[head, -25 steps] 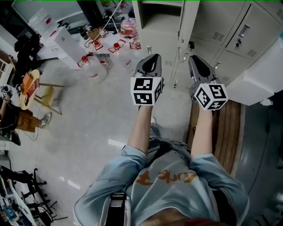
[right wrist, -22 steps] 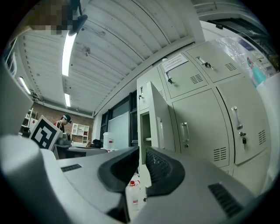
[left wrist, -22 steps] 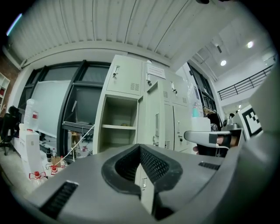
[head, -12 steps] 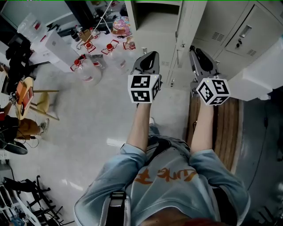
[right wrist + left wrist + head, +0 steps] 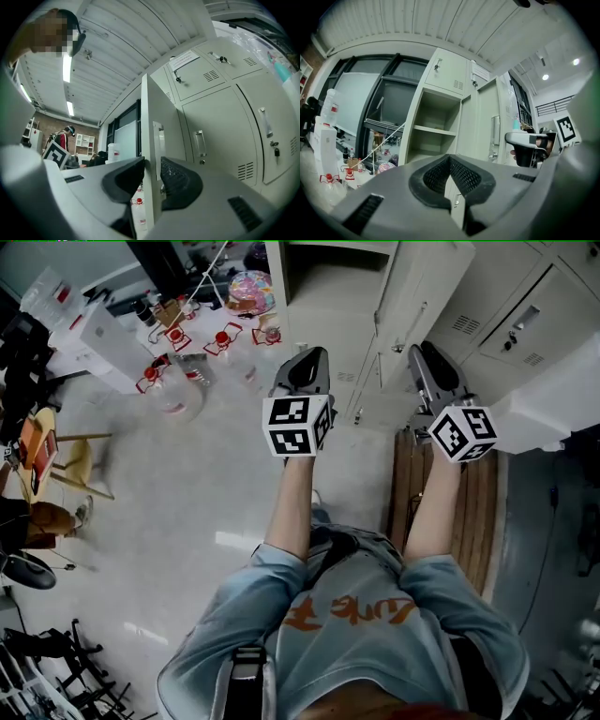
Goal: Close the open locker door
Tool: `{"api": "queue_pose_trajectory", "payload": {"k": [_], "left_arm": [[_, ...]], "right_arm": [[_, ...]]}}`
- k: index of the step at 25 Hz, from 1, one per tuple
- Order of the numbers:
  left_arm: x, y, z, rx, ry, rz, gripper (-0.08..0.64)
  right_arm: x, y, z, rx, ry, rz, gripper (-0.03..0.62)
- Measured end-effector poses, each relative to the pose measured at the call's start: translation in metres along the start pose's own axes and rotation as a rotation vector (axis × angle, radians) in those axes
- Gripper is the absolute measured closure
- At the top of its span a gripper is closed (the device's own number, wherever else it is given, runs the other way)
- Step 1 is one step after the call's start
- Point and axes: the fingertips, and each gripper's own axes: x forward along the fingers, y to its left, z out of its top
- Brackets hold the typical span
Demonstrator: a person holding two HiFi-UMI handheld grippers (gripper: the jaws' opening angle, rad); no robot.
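Left gripper [image 5: 312, 357]: its jaws are resting together with nothing between them, and it is pointing level toward the open locker [image 5: 328, 292] at about 12 o'clock in the head view.
Right gripper [image 5: 425, 351]: its jaws have just been opening and are standing a little apart, straddling the free edge of the locker door [image 5: 422, 287]. The pads seem to be clear of the metal, though one pad is lying so near the edge that contact is hard to rule out.
Locker door: it is standing swung out at roughly 1 o'clock in the head view, between the open locker and the closed lockers [image 5: 525, 315] at 2 o'clock. Its handle is facing the closed lockers.
Open locker: it is showing a bare shelf inside.
Wooden bench [image 5: 473, 512]: it is lying under the right forearm, at about 3 o'clock.
Red-capped bottles [image 5: 220, 338]: they are standing on the floor at 10 o'clock, well apart from both grippers.
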Motion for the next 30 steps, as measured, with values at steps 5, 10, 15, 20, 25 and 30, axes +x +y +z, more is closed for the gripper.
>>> {"api": "queue_pose_trajectory", "payload": {"k": [5, 10, 15, 20, 25, 30], "left_arm": [[0.012, 0.019, -0.006, -0.025, 0.005, 0.002, 0.541], [0.019, 0.045, -0.006, -0.053, -0.005, 0.029, 0.541], [0.022, 0.074, -0.003, -0.068, -0.015, 0.058, 0.541], [0.026, 0.097, 0.000, -0.034, -0.010, 0.095, 0.541], [0.031, 0.121, 0.007, -0.002, -0.014, 0.121, 0.541], [0.035, 0.149, 0.015, 0.013, -0.019, 0.143, 0.541]], "right_arm": [[0.016, 0.013, -0.002, -0.007, -0.008, 0.100, 0.477], [0.042, 0.035, -0.006, -0.058, 0.015, 0.175, 0.453], [0.069, 0.058, -0.008, -0.122, 0.035, 0.241, 0.453], [0.098, 0.074, -0.013, -0.157, 0.044, 0.276, 0.453], [0.130, 0.089, -0.018, -0.165, 0.036, 0.290, 0.460], [0.162, 0.100, -0.022, -0.149, 0.029, 0.302, 0.468]]}}
